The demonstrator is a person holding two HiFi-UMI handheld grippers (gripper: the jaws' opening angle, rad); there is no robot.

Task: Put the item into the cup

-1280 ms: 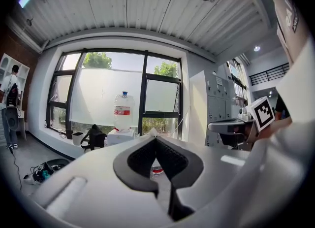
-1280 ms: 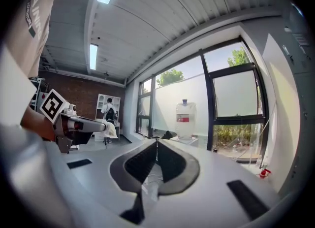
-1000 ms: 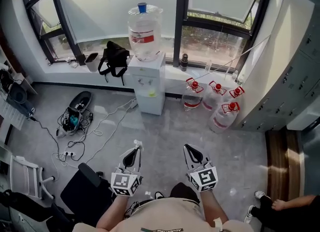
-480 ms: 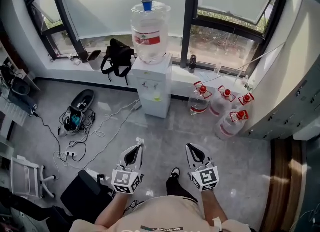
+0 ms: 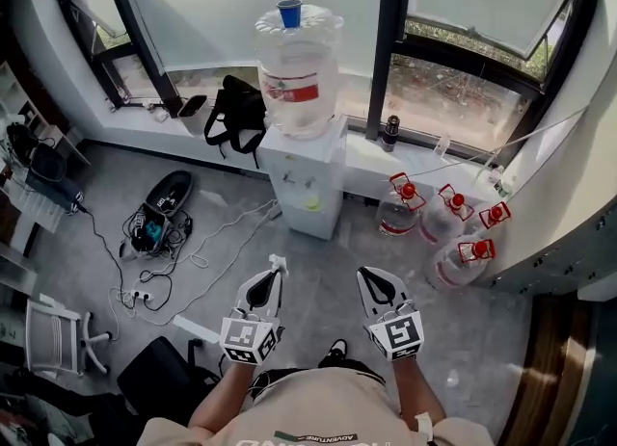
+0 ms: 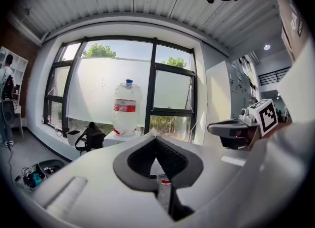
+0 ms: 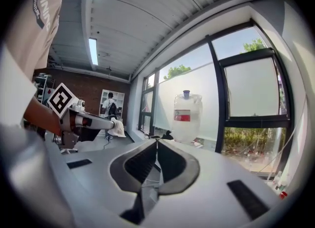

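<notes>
While the person stands on the grey floor (image 5: 328, 256), containers first, left to right. A pale pot (image 5: 193, 107) sits on the window sill (image 5: 424, 163), mouth dark, contents unreadable. The big clear water bottle (image 5: 301, 68) with a red label stands upside down on the white dispenser (image 5: 308, 170); its water level can't be read. The blue cup (image 5: 289, 13) stands upright on top of that bottle, mouth up, and I can't tell what is inside it. A small dark bottle (image 5: 389, 132) stands on the sill right of the dispenser. Four clear jugs (image 5: 448, 221) with red caps and handles are grouped on the floor by the right wall, touching or just beside each other.

Other stuff: a white chair (image 5: 53, 338) at far left, tangled cables (image 5: 145, 242) on the floor near it, and a black bag (image 5: 234, 107) on the sill just left of the dispenser. Bare floor lies between the grippers and the dispenser.

The left gripper (image 5: 274, 274) has its jaws pinched on the white item (image 5: 278, 262), which pokes out at the tips. The right gripper (image 5: 365, 275) is just beside it, jaws pressed together with nothing between them.

The white item is small, soft-looking and crumpled, maybe paper or cloth, can't tell which. It is low in front of the person, well apart from the blue cup.
</notes>
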